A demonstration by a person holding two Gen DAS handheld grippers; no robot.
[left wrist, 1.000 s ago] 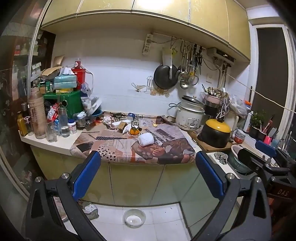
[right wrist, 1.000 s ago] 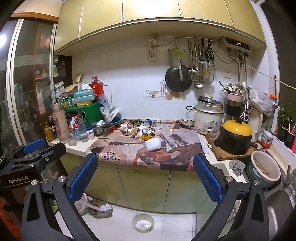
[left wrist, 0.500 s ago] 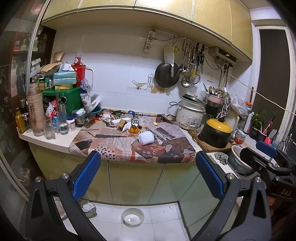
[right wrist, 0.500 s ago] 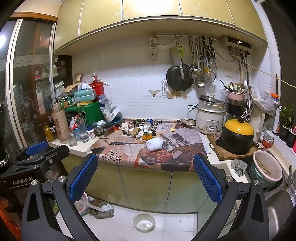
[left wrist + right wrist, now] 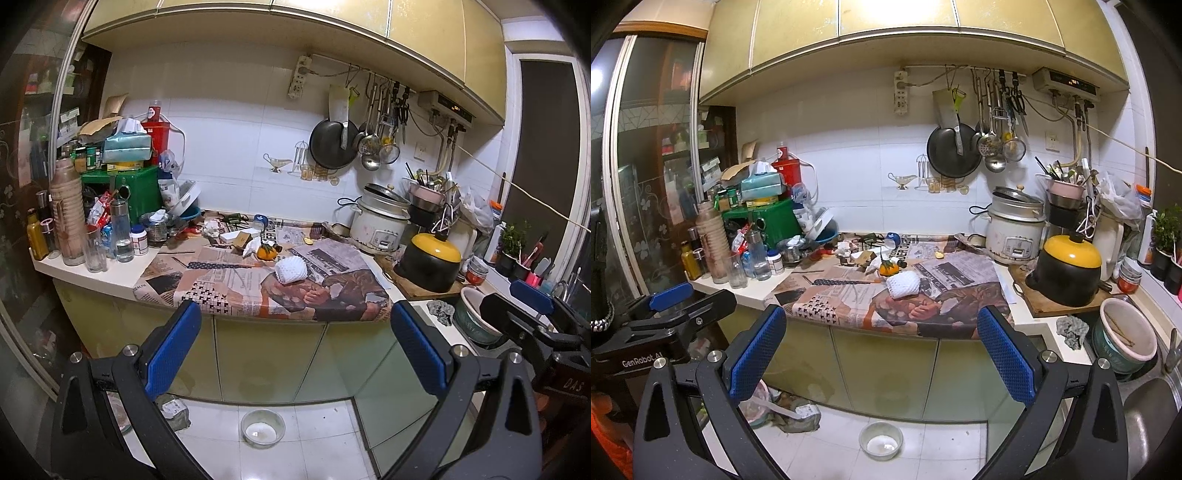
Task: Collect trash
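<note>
We are looking along the left gripper (image 5: pixel 295 343), its blue pads (image 5: pixel 171 347) standing wide apart and holding nothing. Ahead, newspaper (image 5: pixel 258 286) is covering the counter (image 5: pixel 92 275), with a white foam net (image 5: pixel 291 270) lying just in front of an orange (image 5: pixel 266 252). The right gripper (image 5: pixel 532 314) is showing at the right edge. A bowl (image 5: pixel 262 428) is sitting on the floor.

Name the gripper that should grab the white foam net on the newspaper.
Left, marginally: the foam net sits centred ahead of the open left gripper, but off-centre for the right gripper. Both are empty.
</note>
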